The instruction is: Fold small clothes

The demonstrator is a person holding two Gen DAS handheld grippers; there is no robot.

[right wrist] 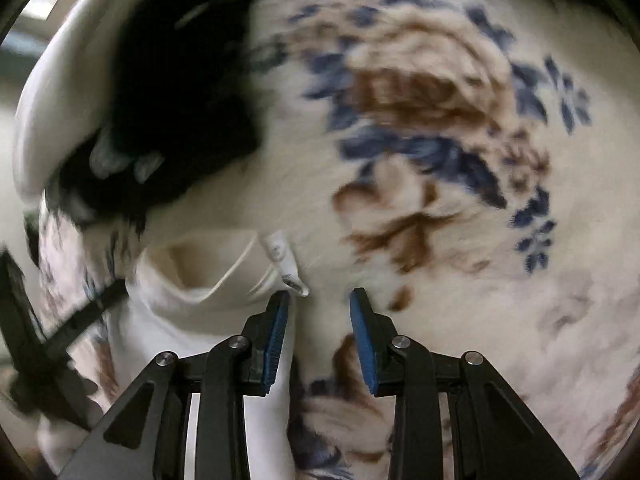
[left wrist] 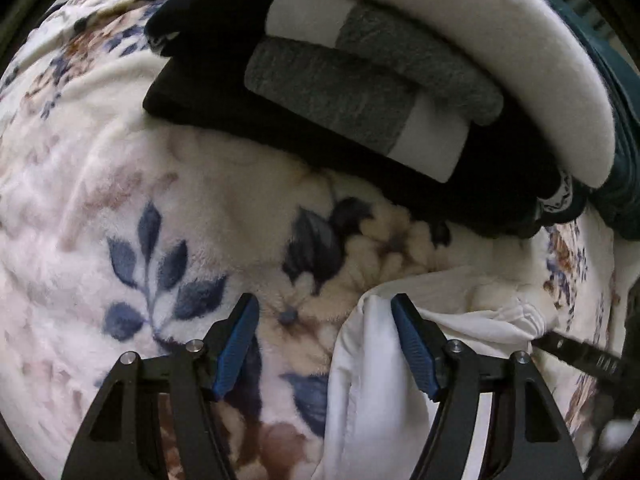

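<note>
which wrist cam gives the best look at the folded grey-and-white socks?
Left wrist. The grey-and-white socks lie sharp and whole there, two folded pieces on the black garment, near the top. In the right wrist view that pile is a motion-blurred dark mass at upper left; only smeared grey patches show, so the socks cannot be made out.

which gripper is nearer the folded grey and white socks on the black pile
Left. The left gripper faces the grey and white socks directly across the floral blanket. The right gripper sits farther off; its blurred view shows no socks, only the black pile.
</note>
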